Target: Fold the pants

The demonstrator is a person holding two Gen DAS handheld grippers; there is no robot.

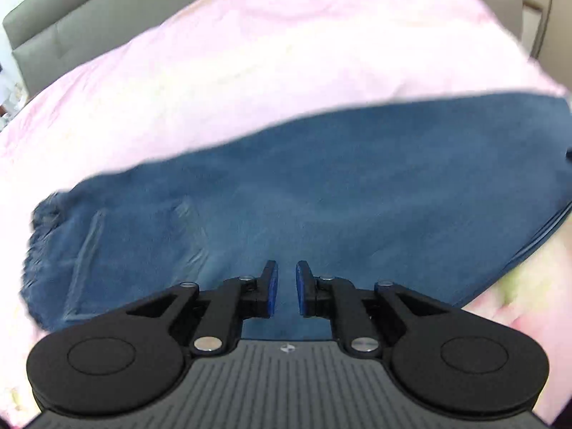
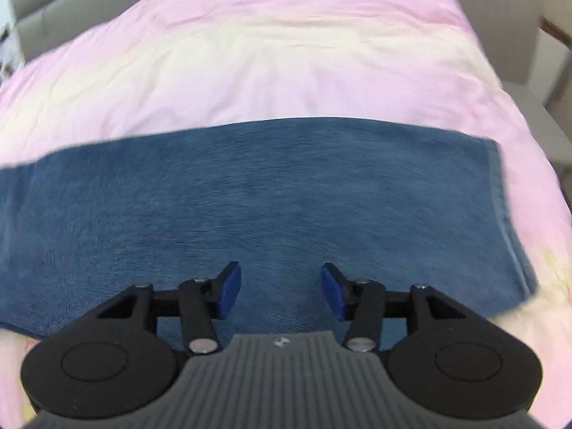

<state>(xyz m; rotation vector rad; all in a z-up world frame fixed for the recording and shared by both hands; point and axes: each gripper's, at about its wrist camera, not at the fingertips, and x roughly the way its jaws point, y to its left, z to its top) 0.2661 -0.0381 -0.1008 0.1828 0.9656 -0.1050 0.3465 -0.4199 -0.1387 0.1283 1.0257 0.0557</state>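
Note:
The blue pants (image 1: 304,193) lie flat across the pink bed cover, folded lengthwise. In the left wrist view the gathered waistband (image 1: 43,228) is at the far left and a pocket seam (image 1: 84,261) shows beside it. My left gripper (image 1: 286,287) hovers over the pants' near part, its jaws a narrow gap apart with nothing between them. In the right wrist view the pants (image 2: 268,196) run left to right, with the leg hem (image 2: 500,193) at the right. My right gripper (image 2: 280,291) is wide open and empty over the near part of the leg.
The pink and cream bed cover (image 2: 286,53) spreads beyond and around the pants. A grey headboard (image 1: 71,18) stands at the far left. Furniture (image 2: 500,18) stands past the bed's right edge.

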